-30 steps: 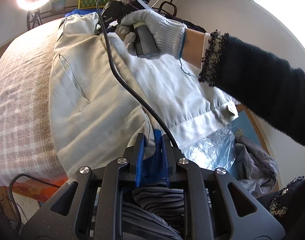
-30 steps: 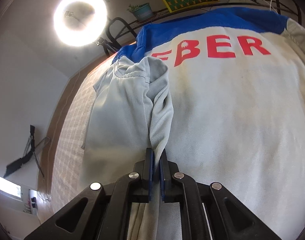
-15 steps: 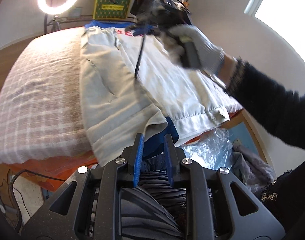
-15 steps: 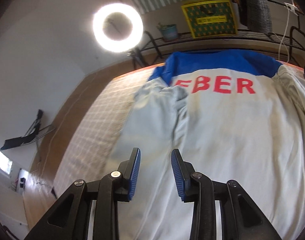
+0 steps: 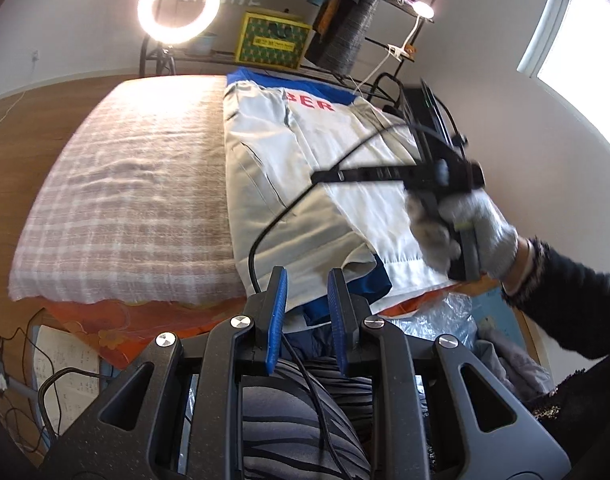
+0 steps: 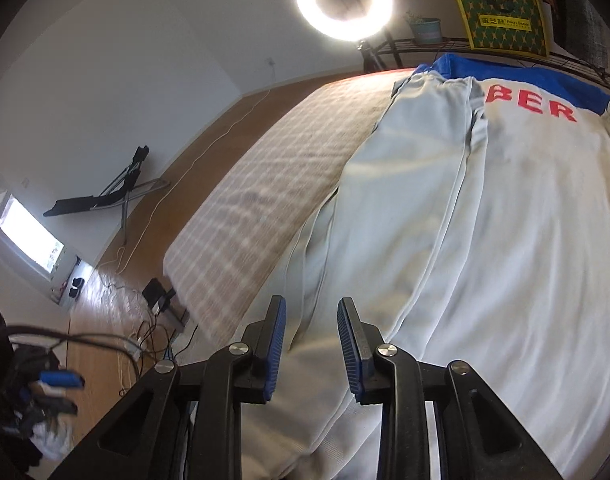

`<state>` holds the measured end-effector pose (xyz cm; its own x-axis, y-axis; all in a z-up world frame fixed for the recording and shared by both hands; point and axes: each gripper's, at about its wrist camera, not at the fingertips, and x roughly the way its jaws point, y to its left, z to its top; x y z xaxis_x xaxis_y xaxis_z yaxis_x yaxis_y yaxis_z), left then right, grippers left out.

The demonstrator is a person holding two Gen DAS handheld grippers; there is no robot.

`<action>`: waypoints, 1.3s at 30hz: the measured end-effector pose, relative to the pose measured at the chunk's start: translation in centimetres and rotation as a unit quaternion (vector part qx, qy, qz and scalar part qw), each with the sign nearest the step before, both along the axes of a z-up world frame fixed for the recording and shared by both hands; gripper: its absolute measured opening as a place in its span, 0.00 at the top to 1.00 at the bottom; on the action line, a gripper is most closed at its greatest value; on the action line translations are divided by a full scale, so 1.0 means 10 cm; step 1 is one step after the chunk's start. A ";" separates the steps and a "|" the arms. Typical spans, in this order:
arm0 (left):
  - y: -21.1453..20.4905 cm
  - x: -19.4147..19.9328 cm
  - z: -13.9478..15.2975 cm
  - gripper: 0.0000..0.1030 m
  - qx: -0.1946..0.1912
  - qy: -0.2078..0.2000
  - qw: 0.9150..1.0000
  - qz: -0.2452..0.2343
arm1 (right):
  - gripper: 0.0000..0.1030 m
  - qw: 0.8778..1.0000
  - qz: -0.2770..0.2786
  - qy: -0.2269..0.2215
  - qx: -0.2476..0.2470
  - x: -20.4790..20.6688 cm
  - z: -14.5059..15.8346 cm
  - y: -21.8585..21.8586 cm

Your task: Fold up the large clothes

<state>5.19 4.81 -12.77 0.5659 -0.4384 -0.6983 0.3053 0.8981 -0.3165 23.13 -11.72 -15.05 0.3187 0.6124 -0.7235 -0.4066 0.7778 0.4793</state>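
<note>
- Large jacket (image 5: 305,184), pale grey-white with a blue yoke and red letters "BER", lies flat along the right part of the bed (image 5: 137,184); left side panel and sleeve are folded in over the back, and the hem hangs a little over the near bed edge.
- Bed is covered by a plaid blanket (image 6: 265,208), bare to the left of the jacket.
- Left tongs (image 5: 307,292): blue pads spread apart, nothing between them, held off the near bed edge just short of the jacket's hem.
- Right tongs (image 6: 311,330): pads spread with nothing pinched; they have just been closing a little; they sit above the folded panel, and I cannot tell if they touch it.
- Left-wrist view shows a gloved hand (image 5: 469,228) holding the right tool's handle over the jacket's right side, blurred, with a black cable (image 5: 289,216) looping from it across the fabric.
- Ring light (image 6: 344,0) is lit at the far end of the bed, with a yellow-green box (image 6: 501,20) on a rack beside it.
</note>
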 end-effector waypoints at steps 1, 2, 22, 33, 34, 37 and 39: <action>0.02 -0.01 0.01 0.81 -0.001 -0.002 1.000 0.002 | 0.73 1.000 0.003 0.002 0.001 -0.06 -0.01 0.00; 0.04 -0.02 0.03 0.81 -0.003 -0.004 1.000 0.006 | 0.73 1.000 0.006 0.005 0.002 -0.12 -0.02 0.00; 0.20 -0.15 0.20 0.81 -0.007 -0.014 1.000 0.009 | 0.76 0.998 0.028 -0.004 -0.055 -0.72 -0.15 -0.01; 0.19 -0.21 0.35 0.81 -0.002 -0.042 0.999 0.017 | 0.72 0.993 -0.072 -0.093 -0.022 -0.98 0.76 -0.80; 0.18 -0.21 0.35 0.81 -0.003 -0.042 0.999 0.017 | 0.72 0.992 -0.081 -0.099 -0.021 -1.00 0.82 -0.85; 0.12 -0.18 0.36 0.81 -0.006 -0.044 0.999 0.014 | 0.71 0.986 -0.112 -0.119 -0.028 -1.10 1.00 -1.11; 0.05 -0.16 0.37 0.81 -0.004 -0.048 0.999 0.010 | 0.70 0.983 -0.131 -0.125 -0.033 -1.17 1.08 -1.26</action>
